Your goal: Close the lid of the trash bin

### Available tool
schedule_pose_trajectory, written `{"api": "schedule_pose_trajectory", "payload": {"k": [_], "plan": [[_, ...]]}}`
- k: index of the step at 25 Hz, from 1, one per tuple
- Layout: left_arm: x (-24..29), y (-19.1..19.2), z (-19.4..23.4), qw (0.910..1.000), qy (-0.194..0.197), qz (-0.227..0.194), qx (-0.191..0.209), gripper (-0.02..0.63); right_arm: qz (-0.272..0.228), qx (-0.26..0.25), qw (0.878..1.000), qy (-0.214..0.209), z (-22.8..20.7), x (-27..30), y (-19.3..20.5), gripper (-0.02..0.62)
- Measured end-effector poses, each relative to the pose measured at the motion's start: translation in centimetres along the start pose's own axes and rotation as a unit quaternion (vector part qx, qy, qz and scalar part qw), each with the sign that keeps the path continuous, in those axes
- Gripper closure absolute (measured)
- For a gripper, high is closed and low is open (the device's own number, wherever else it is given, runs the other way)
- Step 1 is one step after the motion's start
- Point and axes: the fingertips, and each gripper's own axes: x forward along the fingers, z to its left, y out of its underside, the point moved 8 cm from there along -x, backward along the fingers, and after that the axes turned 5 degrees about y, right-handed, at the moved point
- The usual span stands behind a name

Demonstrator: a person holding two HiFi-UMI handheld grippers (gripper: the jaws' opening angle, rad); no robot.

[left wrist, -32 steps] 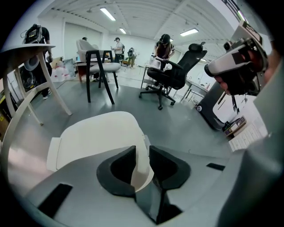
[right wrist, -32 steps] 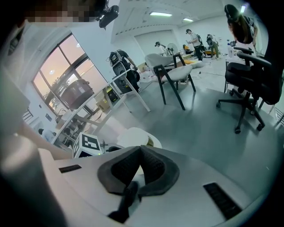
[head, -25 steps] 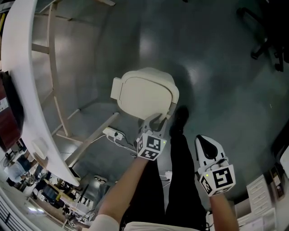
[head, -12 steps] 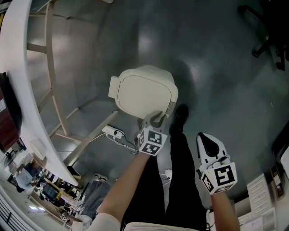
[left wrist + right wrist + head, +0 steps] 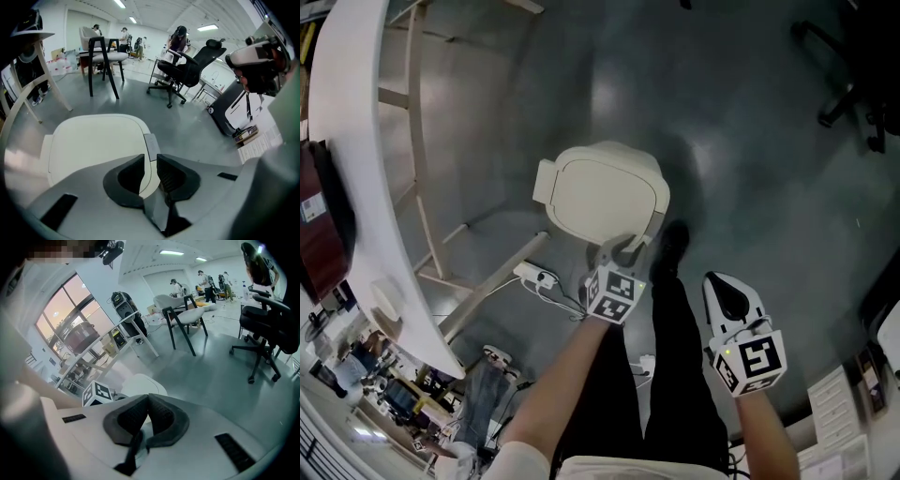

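Observation:
The cream trash bin (image 5: 605, 192) stands on the grey floor with its lid (image 5: 93, 145) lying flat and closed. My left gripper (image 5: 625, 246) hangs over the bin's near edge and points steeply down. In the left gripper view its jaws (image 5: 150, 157) show a narrow gap that is opening, with nothing pinched; the lid's rim and a small grey tab (image 5: 151, 146) lie below the tips. My right gripper (image 5: 727, 295) is held lower right, away from the bin, above the person's leg. Its jaws (image 5: 149, 398) meet at the tips and hold nothing.
A curved white table (image 5: 347, 187) with pale wooden legs (image 5: 417, 159) runs down the left. A power strip with cables (image 5: 534, 277) lies beside the bin. The person's dark shoe (image 5: 675, 244) is next to the bin. An office chair base (image 5: 853, 84) is at top right.
Only the head view has shifted slightly; the bin and both grippers keep their places.

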Motion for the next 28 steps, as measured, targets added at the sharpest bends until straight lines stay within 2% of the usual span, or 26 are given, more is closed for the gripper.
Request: {"api": "schedule_pose_trajectory", "payload": {"k": [7, 16, 21, 28], "plan": [[-8.3, -3.9, -2.5, 0.9971, -0.025, -0.069, 0.023, 0.555, -0.008, -0.031, 0.999, -0.004, 1.9, -3.9, -3.4, 0.583], [-20.5, -6.8, -7.7, 0.9894, -0.051, -0.136, 0.001, 0.572, -0.022, -0.115, 0.993, -0.024, 6.4, -11.4, -7.7, 0.583], [-28.2, -6.7, -11.0, 0.9827, -0.051, -0.178, -0.003, 0.586, -0.043, -0.147, 0.988, -0.027, 10.0, -15.8, -10.2, 0.583], [-37.4, -3.5, -13.3, 0.9709, -0.047, -0.234, -0.022, 0.589, -0.071, -0.174, 0.982, -0.006, 15.3, -19.8, -10.8, 0.583]]}}
